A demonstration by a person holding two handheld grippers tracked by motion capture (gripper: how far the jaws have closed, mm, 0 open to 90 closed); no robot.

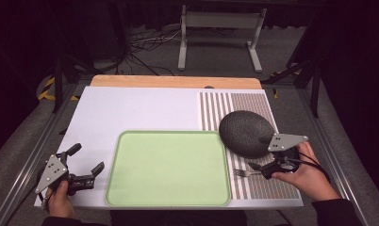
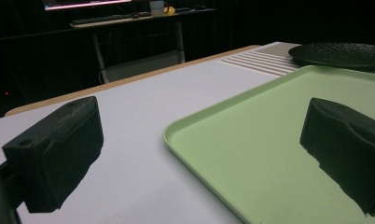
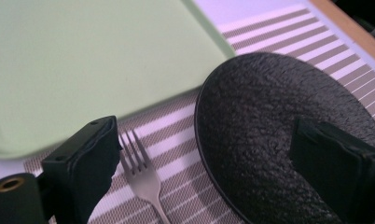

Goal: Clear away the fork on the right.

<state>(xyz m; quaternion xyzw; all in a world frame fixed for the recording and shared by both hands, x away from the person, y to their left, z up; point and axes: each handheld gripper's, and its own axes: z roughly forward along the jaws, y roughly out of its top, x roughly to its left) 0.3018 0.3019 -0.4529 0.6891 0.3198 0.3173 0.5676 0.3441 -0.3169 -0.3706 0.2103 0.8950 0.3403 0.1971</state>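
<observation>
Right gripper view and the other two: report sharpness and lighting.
Right gripper view: green tray soft, fork and black plate fairly sharp. Left gripper view: near jaws blurred, background dark. High view: table evenly lit, surroundings dim.

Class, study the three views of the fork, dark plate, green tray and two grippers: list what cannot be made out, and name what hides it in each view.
- Fork: its handle end is cut off by the bottom edge in the right gripper view; in the high view the right gripper covers it.
- Dark plate: its near part sits behind a jaw in the right gripper view.
- Green tray: cut off by the frame edges in the left gripper view.
- Left gripper: nothing hidden; jaws open.
</observation>
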